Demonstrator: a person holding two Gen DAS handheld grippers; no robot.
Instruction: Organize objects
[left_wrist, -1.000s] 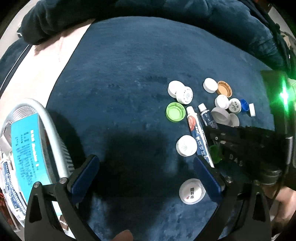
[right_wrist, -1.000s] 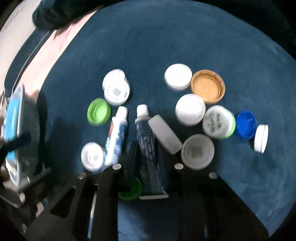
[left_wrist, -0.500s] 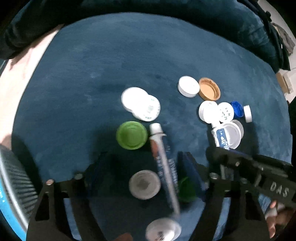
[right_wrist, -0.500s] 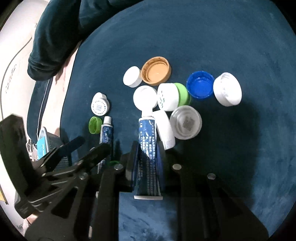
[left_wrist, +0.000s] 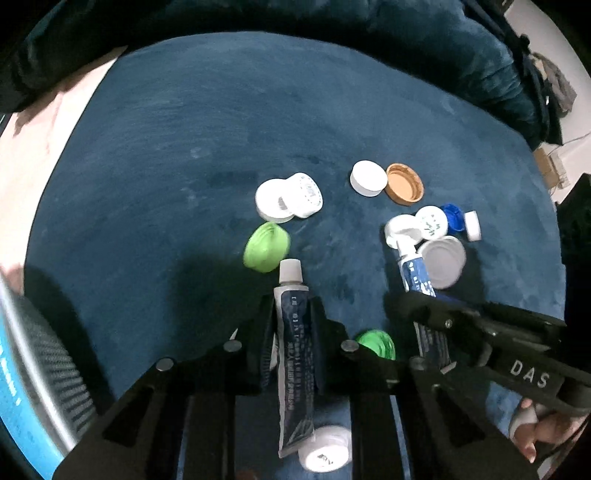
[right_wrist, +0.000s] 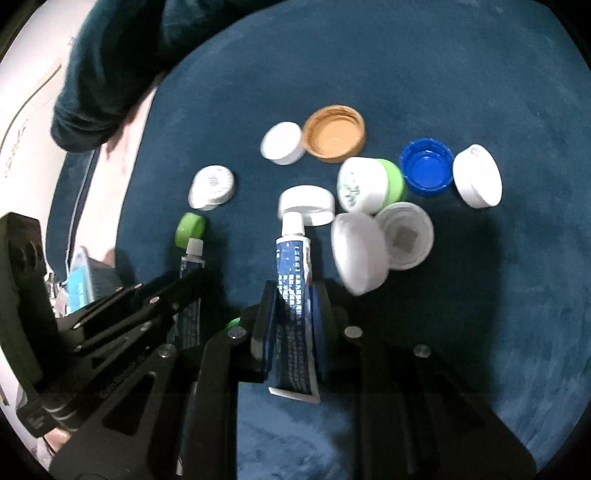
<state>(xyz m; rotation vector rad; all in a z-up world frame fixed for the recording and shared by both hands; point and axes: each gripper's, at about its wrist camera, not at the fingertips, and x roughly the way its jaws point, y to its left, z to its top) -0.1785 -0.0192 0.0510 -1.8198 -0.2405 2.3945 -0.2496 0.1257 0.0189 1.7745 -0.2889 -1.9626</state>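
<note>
In the left wrist view my left gripper (left_wrist: 291, 310) has its jaws closing on a dark blue toothpaste tube (left_wrist: 293, 332), and the pads press its sides. The tube's white cap (left_wrist: 290, 271) points away from me. My right gripper (right_wrist: 295, 295) is shut on a blue-and-white toothpaste tube (right_wrist: 293, 266), whose cap points at a white lid (right_wrist: 306, 199). Each gripper shows in the other's view: the right gripper (left_wrist: 424, 310) at the right, the left gripper (right_wrist: 184, 284) at the left. Both work over a dark blue cloth (left_wrist: 184, 147).
Loose lids lie ahead: a light green cap (left_wrist: 266, 246), two white caps (left_wrist: 288, 199), an orange lid (right_wrist: 334, 133), a blue cap (right_wrist: 426, 167), several white ones. A white lid (right_wrist: 360, 254) stands tipped beside the right tube. A mesh basket (left_wrist: 48, 369) sits at the left edge.
My left gripper swung from beside the basket to the dark tube and closed on it. My right gripper kept its tube, rolled and drew back from the lids.
</note>
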